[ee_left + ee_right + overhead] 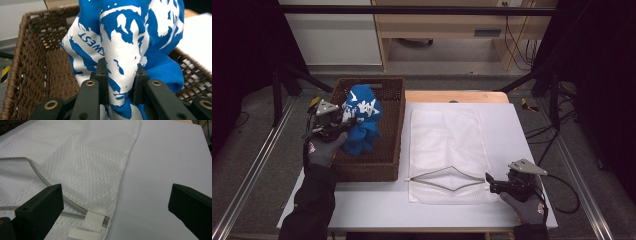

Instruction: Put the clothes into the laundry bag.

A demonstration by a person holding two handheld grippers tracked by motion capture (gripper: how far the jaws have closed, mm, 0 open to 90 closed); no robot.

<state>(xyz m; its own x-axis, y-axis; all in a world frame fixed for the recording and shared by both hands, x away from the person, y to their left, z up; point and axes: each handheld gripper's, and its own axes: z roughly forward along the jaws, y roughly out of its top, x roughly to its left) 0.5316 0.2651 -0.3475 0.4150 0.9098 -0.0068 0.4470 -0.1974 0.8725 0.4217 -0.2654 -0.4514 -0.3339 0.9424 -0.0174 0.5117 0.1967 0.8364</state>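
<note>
At the near right edge of the white table (pixel 377 210), the right gripper (pixel 490 183) rests low in a gloved hand (pixel 527 207), its jaws spread wide with nothing between them; in the right gripper view they stand one over the corner of the mesh bag (pixel 82 162) and one over bare table. The bag lies flat on the table, just left of that gripper, and its zippered mouth (pixel 447 179) at the near end gapes in a lens shape. Its white tab (pixel 93 218) sits at the corner by the left-hand jaw in that view. Farther back on the left, the left gripper (pixel 343 120) is held above the basket (pixel 392 135), and its jaws are clamped on a fold of the blue shirt (pixel 362 117). In the left gripper view the white-printed cloth (pixel 125 45) is pinched between the two pads and rises in a bunch above them, with part of the word "WEST" legible. The shirt's lower folds hang down into the basket. The basket stands on the table's left side, its right wall just beside the bag. Beyond the table stands a pale wooden cabinet (pixel 437 20).
</note>
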